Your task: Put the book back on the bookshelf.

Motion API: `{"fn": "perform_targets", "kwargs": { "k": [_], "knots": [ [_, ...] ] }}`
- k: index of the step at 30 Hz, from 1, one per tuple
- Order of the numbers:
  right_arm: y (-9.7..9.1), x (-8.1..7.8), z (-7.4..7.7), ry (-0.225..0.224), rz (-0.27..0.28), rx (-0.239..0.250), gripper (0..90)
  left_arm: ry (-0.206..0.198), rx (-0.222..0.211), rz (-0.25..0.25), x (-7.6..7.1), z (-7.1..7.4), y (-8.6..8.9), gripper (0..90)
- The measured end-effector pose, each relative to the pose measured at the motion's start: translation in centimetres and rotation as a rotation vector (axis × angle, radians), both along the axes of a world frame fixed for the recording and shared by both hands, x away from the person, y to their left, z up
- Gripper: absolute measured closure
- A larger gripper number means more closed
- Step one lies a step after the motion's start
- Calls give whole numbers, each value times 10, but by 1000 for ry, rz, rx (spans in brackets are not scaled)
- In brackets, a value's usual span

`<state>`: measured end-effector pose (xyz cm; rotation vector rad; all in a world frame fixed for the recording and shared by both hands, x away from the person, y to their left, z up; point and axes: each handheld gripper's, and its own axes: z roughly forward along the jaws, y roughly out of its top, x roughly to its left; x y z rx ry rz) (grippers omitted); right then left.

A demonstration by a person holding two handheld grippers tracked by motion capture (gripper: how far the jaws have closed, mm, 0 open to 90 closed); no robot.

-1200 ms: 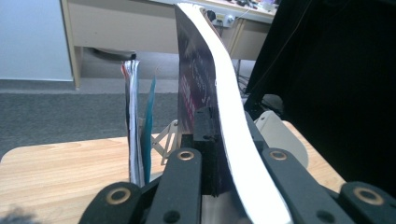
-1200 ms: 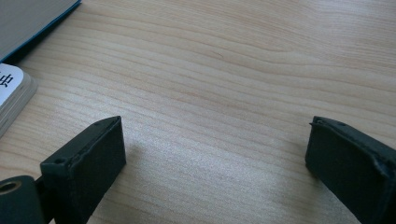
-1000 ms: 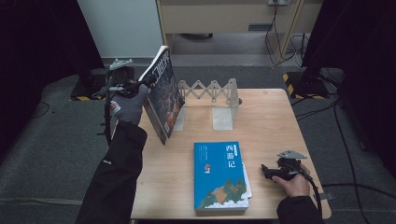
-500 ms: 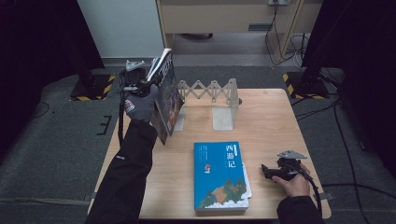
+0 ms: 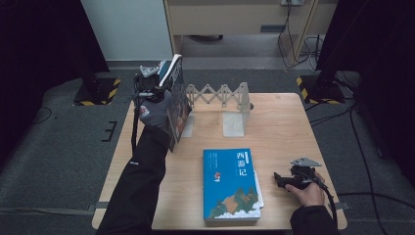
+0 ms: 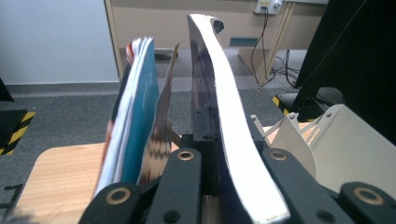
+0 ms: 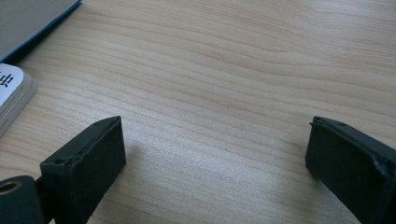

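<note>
Left gripper (image 5: 164, 83) we've got clamped on a book (image 5: 177, 100) at the desk's (image 5: 284, 122) far-left corner, right gripper (image 5: 280, 179) wide open, empty.

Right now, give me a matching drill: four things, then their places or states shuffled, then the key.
Things:
1. dark-covered book
2. blue-covered book with white title characters
3. beige expanding metal book rack
4. right gripper

States:
A. flat on the wooden table, near edge
B. jaws apart over bare wood
C. upright, clamped in the left gripper
D. standing at the table's far edge

Pairs: 1-C, 2-A, 3-D, 4-B
</note>
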<state>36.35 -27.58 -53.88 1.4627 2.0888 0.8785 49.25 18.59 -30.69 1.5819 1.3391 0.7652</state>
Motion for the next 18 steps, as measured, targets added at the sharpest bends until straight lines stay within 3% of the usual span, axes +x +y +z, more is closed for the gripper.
{"fn": "perform_targets", "kwargs": {
  "k": [5, 12, 18],
  "knots": [
    [0, 0, 0, 1, 0, 1, 52, -6, 29, 15, 4, -7, -5, 820],
    [0, 0, 0, 1, -1, 1, 52, -12, 18, 25, 5, -19, -3, 820],
    [0, 0, 0, -1, 1, -1, 52, -33, 53, 49, 5, -26, -3, 820]
  ]
}}
